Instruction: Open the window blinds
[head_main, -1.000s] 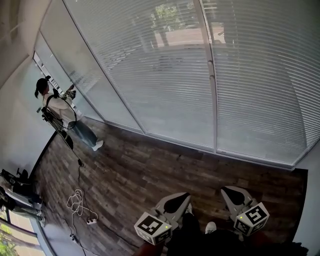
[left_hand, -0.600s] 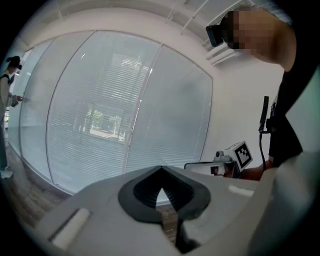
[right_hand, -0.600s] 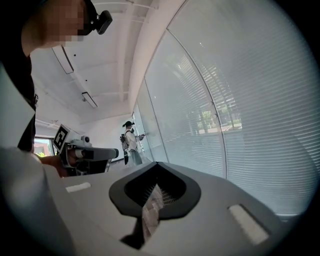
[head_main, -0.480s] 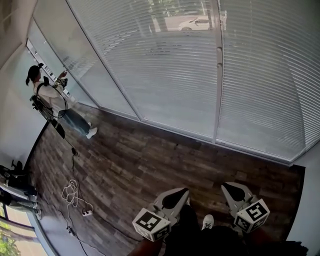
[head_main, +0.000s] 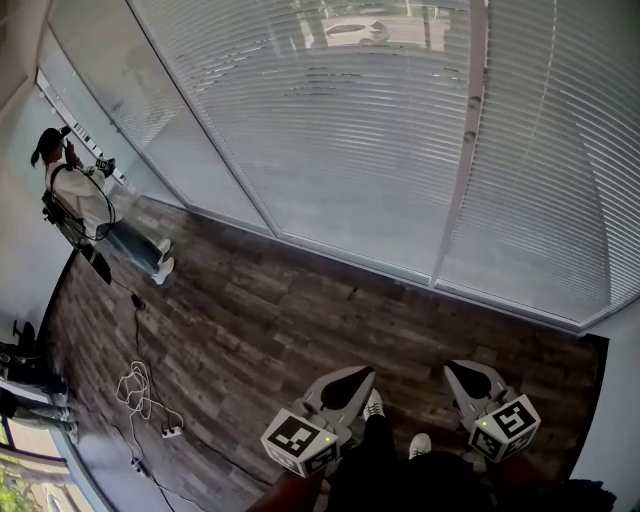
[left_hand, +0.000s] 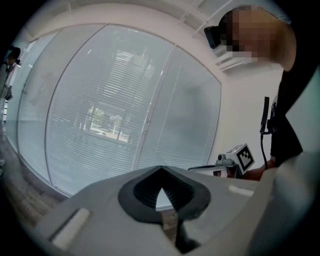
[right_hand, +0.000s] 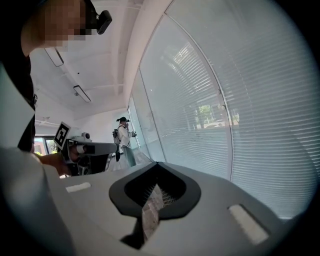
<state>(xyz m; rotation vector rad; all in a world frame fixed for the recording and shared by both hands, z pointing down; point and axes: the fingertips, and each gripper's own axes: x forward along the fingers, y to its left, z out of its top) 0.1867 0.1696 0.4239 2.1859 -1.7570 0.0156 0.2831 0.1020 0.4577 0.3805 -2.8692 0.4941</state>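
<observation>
Your left gripper (head_main: 352, 382) and right gripper (head_main: 463, 378) sit low in the head view, side by side with a gap between them. Both are aimed toward the window blinds (head_main: 330, 150), which fill the upper part of the frame. In the left gripper view the fingers (left_hand: 134, 189) meet at their tips with nothing between them. In the right gripper view the fingers (right_hand: 125, 192) are likewise pressed together and hold nothing. The blinds hang lowered all the way to the foot of the window, well apart from both grippers. Their slats let only a faint car (head_main: 350, 30) show through at the top edge. A pale upright window post (head_main: 462, 150) divides the blinds right of centre. A dark wood-plank floor (head_main: 270, 320) stretches between you and the window, and one white shoe (head_main: 373, 404) of yours shows between the grippers. At the upper left another person (head_main: 80, 200) stands close against the blinds. At the lower left a coiled white cable (head_main: 140, 385) lies on the floor near a power strip (head_main: 172, 432).
</observation>
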